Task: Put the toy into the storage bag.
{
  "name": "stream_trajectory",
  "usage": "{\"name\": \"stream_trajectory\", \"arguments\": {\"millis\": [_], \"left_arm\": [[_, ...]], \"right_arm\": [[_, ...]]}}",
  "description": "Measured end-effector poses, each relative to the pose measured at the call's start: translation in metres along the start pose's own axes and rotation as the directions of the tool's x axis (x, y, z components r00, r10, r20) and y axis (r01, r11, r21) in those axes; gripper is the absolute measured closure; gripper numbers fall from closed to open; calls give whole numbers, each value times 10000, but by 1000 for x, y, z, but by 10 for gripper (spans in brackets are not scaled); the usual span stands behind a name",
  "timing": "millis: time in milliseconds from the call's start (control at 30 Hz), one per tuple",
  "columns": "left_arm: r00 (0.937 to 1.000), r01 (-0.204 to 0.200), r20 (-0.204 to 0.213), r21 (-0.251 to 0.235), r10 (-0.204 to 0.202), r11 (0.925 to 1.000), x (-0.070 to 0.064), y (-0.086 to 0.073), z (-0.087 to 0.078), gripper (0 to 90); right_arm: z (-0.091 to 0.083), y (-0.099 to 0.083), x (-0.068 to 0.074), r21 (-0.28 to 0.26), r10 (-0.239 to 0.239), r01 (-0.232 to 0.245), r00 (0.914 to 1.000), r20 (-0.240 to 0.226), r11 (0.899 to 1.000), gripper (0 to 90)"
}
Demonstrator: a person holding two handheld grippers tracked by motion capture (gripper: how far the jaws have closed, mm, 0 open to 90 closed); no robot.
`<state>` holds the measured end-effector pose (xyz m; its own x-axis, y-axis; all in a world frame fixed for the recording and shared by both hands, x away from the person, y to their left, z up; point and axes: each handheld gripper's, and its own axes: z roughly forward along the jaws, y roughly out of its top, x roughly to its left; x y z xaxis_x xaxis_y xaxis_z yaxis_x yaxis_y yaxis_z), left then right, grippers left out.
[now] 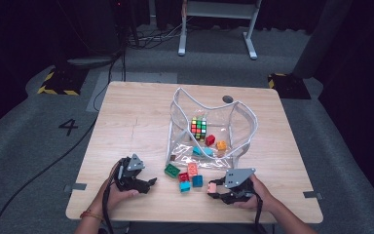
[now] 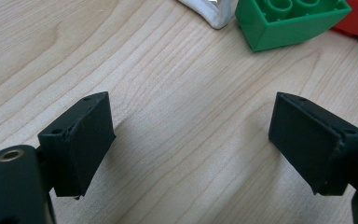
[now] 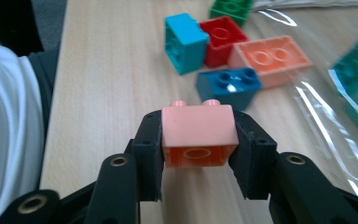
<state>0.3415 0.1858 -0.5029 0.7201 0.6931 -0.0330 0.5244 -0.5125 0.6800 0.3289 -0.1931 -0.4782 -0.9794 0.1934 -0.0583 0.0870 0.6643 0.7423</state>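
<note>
Light wood-grain counter (image 1: 136,122), square top, on grey carpet (image 1: 29,126) in a dark room. A "4" is marked on the floor at left, with yellow-black hazard blocks at both far corners and a white frame behind.

Clear plastic bag (image 1: 209,129) with white piping sits mid-counter, mouth open toward me. Inside: a Rubik's cube (image 1: 198,128), a red brick, an orange brick and a teal brick (image 1: 202,151) near the mouth.

Loose on the counter just in front of the bag: green brick (image 1: 172,170), red brick, salmon brick (image 3: 270,57), light-blue brick (image 3: 184,43), dark-blue brick (image 3: 229,84), all clustered and touching or nearly so.

My right gripper (image 1: 215,187) is near the counter's front edge, right of that cluster. Its jaws are clamped on a pink brick (image 3: 199,135), 2 studs facing away from me, hollow underside toward the camera.

My left gripper (image 1: 148,184) is low over bare wood left of the cluster, jaws spread wide, nothing between them. Green brick (image 2: 289,21) sits just ahead.
</note>
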Motion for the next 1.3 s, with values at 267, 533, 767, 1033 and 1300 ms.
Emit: {"name": "stream_trajectory", "arguments": {"millis": [267, 533, 767, 1033, 1300], "left_arm": [[10000, 2, 5, -15, -2, 10000, 0, 0, 0, 141], [10000, 2, 5, -12, -2, 10000, 0, 0, 0, 141], [10000, 3, 2, -13, -3, 10000, 0, 0, 0, 141], [10000, 10, 14, -10, -10, 10000, 0, 0, 0, 141], [10000, -46, -26, -4, 46, 10000, 0, 0, 0, 141]], "right_arm": [[-30, -23, -20, -110, 291, -283, 9962, 817, 9995, 584], [-58, -47, -34, -38, 1123, -1134, 9779, 1762, 9935, 586], [-81, -61, -47, -365, 1846, -1813, 9487, 2568, 9827, 586], [-98, -69, -67, -934, 2491, -2311, 9135, 3216, 9684, 587], [-117, -63, -86, -1370, 2852, -2511, 8766, 3875, 9582, 587]]}}
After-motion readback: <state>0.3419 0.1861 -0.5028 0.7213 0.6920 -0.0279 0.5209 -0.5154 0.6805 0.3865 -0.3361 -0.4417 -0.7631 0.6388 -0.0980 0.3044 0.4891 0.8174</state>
